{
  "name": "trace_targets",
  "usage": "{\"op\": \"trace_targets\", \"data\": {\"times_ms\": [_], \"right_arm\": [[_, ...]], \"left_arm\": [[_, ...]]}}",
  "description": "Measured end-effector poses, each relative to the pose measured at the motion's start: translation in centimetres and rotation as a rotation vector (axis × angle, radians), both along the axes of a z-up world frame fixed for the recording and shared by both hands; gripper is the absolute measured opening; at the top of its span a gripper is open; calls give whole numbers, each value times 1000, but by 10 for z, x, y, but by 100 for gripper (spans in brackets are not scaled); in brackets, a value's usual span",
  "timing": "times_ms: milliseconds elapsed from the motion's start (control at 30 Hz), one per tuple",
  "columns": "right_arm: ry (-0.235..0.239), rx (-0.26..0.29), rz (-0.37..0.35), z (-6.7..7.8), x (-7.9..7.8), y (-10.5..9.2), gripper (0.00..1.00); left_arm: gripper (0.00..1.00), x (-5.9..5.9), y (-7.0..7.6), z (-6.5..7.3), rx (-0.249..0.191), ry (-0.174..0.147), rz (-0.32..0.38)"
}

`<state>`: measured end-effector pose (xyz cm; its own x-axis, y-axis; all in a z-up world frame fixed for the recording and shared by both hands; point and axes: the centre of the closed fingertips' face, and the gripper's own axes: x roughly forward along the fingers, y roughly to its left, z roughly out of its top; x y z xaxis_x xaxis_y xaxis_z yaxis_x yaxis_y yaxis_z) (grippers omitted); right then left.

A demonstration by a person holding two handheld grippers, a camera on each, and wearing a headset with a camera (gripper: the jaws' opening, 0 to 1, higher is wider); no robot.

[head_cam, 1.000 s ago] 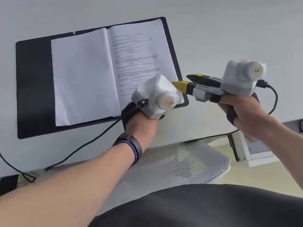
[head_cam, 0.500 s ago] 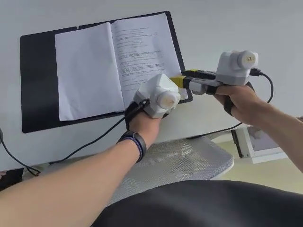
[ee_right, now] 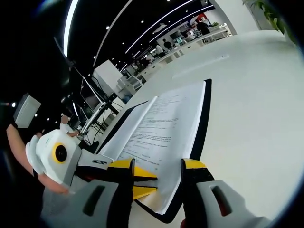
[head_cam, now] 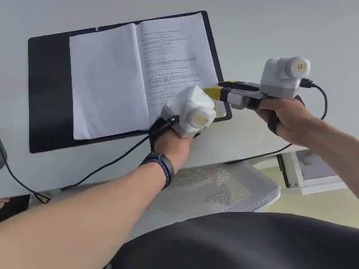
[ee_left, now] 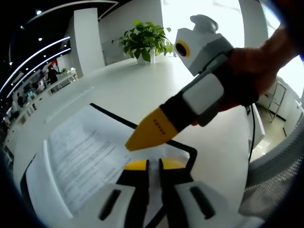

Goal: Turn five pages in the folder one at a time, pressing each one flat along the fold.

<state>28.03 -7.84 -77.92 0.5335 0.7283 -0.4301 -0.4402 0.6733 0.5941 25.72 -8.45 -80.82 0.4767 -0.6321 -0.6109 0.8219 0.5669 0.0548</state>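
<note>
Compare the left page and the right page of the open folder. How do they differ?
The left page is blank; the right page carries printed lines of text. The left gripper and the right gripper are both at the right page's near corner; neither is near the left page. Both pages are white and lie open in the black folder.

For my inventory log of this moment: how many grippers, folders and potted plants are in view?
grippers: 2, the left gripper and the right gripper
folder: 1
potted plant: 1
Total: 4
</note>
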Motion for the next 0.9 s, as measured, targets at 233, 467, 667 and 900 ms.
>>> {"op": "trace_targets", "data": {"times_ms": [233,467,667,900], "right_arm": [[45,6,-18,-8,3,-1,11],[84,-21,-38,-18,2,-3,0],[100,-2,-61,-12,1,-3,0],[109,33,-86,-5,1,-4,0]], "left_arm": [[4,1,1,0,-23,17,-3],[4,1,1,1,-40,33,-13],[18,-1,4,6,-44,58,-18],[32,-8,17,14,-57,67,-24]]}}
